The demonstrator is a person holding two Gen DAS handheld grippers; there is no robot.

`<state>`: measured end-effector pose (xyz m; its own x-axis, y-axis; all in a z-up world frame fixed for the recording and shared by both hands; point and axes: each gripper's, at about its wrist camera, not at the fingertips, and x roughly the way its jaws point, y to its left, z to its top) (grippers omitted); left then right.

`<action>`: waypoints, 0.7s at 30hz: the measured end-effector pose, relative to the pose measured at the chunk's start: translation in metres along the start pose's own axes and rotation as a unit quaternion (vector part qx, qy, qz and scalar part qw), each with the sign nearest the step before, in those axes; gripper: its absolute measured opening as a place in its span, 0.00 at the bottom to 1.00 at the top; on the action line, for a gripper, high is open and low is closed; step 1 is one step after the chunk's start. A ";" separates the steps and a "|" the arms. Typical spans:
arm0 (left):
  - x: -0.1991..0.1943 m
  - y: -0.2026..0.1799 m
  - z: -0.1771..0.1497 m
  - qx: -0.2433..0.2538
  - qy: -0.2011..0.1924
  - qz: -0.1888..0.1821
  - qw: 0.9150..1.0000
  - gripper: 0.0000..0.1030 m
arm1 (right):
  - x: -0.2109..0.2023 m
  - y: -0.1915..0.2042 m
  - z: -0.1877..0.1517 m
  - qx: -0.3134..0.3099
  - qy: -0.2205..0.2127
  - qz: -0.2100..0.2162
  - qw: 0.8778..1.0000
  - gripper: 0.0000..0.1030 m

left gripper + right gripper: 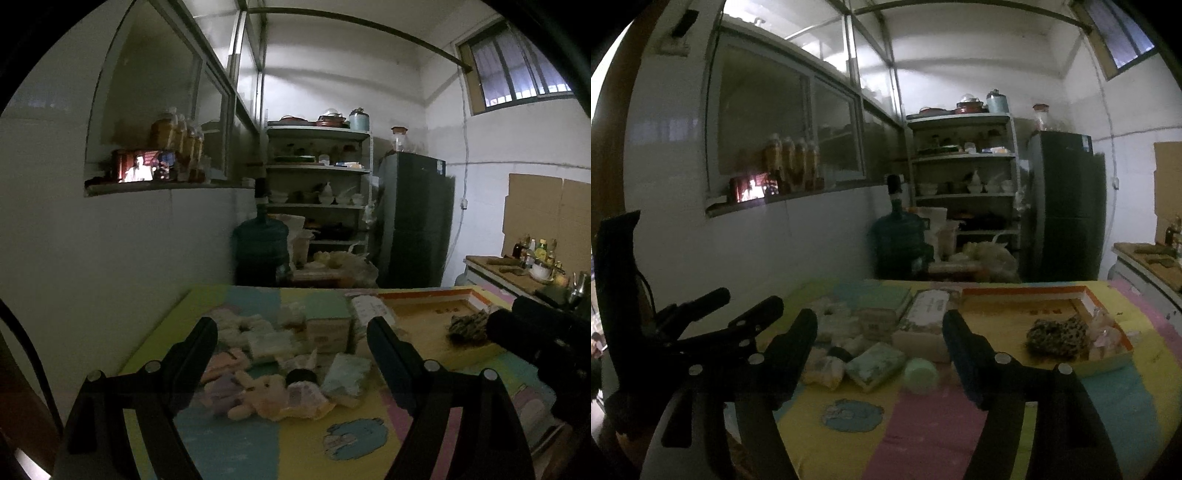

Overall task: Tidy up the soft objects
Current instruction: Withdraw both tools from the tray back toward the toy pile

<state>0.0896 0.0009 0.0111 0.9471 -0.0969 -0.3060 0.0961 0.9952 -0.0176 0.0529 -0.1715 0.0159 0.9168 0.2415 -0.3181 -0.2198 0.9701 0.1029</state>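
Note:
A heap of soft things lies on the colourful table mat: a pale plush toy, folded cloths and a pale green folded cloth. My left gripper hovers open just before the heap with nothing between its fingers. To the right lies a shallow orange-rimmed box holding a leopard-patterned soft item. My right gripper is open and empty, short of the green cloth and a mint-green roll. The left gripper shows at the left of the right wrist view.
A white wall runs along the table's left side. Behind the table stand a large water jug, a shelf of dishes and a dark fridge. A counter with bottles is at the right.

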 end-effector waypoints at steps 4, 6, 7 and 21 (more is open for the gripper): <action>0.002 0.014 -0.006 -0.005 0.005 0.006 1.000 0.81 | 0.003 -0.002 -0.004 0.004 0.008 -0.001 1.000 0.72; 0.002 0.022 -0.009 -0.009 0.007 0.009 1.000 0.81 | 0.006 -0.003 -0.007 0.004 0.013 0.001 1.000 0.75; 0.002 0.027 -0.011 -0.012 0.008 0.009 1.000 0.81 | 0.008 -0.004 -0.010 0.005 0.016 0.000 1.000 0.75; 0.008 0.063 -0.042 -0.019 0.023 0.018 0.999 0.81 | 0.037 0.000 -0.036 0.011 0.056 0.013 0.998 0.75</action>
<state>0.0903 0.0637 -0.0321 0.9348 -0.0604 -0.3499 0.0487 0.9979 -0.0420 0.0747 -0.1621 -0.0296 0.8674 0.2686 -0.4188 -0.2342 0.9631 0.1327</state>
